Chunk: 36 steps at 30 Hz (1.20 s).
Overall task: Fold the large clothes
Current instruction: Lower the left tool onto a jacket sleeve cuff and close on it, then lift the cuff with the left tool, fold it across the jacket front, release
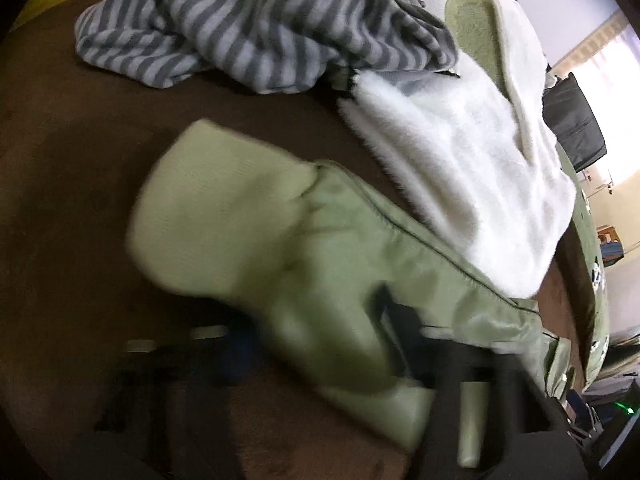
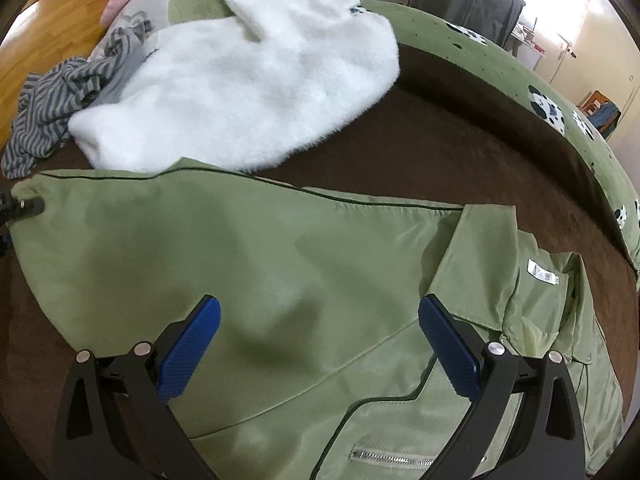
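A green jacket (image 2: 280,264) lies spread on a brown bed cover (image 2: 460,160), collar and white label (image 2: 543,272) at the right. My right gripper (image 2: 318,320) hovers open just above the jacket's chest, blue pads (image 2: 192,344) wide apart, holding nothing. In the left wrist view the jacket's sleeve with its pale ribbed cuff (image 1: 208,208) drapes across my left gripper (image 1: 312,344), blurred by motion; its fingers seem closed on the sleeve. The left gripper's tip also shows at the sleeve end in the right wrist view (image 2: 24,206).
A fluffy white garment (image 2: 248,92) lies just beyond the jacket. A grey striped garment (image 1: 248,28) is crumpled at the far left. A green spotted blanket (image 2: 520,80) edges the bed; a dark chair (image 2: 468,0) and a desk stand behind.
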### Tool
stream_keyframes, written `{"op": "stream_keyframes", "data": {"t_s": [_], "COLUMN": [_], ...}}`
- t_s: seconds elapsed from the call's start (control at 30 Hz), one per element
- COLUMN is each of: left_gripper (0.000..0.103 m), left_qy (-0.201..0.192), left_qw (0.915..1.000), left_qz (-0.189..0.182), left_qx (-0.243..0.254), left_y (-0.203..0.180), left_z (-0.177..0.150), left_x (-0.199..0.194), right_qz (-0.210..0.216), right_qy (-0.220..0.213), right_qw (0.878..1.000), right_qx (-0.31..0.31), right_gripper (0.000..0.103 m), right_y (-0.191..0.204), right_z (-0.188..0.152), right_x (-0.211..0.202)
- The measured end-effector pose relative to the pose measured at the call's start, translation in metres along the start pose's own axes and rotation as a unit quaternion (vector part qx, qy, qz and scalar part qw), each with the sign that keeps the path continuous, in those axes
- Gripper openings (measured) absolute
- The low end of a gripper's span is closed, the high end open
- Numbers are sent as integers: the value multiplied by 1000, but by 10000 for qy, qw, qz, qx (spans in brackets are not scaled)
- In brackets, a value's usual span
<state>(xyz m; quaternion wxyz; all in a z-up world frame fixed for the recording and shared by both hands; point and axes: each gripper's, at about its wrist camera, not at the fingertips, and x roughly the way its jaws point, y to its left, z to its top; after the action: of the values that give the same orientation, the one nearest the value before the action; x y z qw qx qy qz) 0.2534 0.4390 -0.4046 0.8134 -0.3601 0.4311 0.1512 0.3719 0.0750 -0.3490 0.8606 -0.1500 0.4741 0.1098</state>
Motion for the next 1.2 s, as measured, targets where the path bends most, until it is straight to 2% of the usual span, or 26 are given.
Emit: {"op": "stream_keyframes", "data": {"t_s": [0.1,0.17,0.27,0.4,0.57,0.77,0.87,1.03,1.17,1.2], "left_gripper": [25,22,21,21,21,21,21,21,21,21], "left_qy": [-14,-90,-323,-620,-696,-793,-911,-1113,-1262,-1280], "left_qw": [9999,9998,9994,9978,9963,9946,9912,9807,9664,9606], "left_qz": [-129,-80,-96,-42,93,43,-42,-242,-684,-840], "left_qx": [22,172,35,240,492,666,964,1588,2131,2321], "left_y": [3,-2,-8,-23,-33,-52,-79,-139,-206,-230], "left_z": [-5,-7,-8,-8,-6,-2,-1,-3,-19,-28], "left_x": [-3,-7,-19,-36,-44,-59,-79,-117,-154,-164], "right_qz": [11,30,214,341,275,361,480,373,196,123], "right_qy": [79,183,364,624,494,545,481,222,137,98], "right_qw": [9999,9996,9982,9956,9965,9960,9948,9930,9913,9909], "right_qx": [139,231,427,613,620,614,757,1100,1292,1336], "right_gripper": [97,97,97,97,98,98,97,97,97,97], "right_y": [-4,-6,-9,-11,-9,-14,-24,-62,-97,-110], "right_z": [-4,-8,-16,-33,-39,-35,-31,-29,-34,-38], "right_x": [7,13,27,47,50,46,29,-19,-56,-69]}}
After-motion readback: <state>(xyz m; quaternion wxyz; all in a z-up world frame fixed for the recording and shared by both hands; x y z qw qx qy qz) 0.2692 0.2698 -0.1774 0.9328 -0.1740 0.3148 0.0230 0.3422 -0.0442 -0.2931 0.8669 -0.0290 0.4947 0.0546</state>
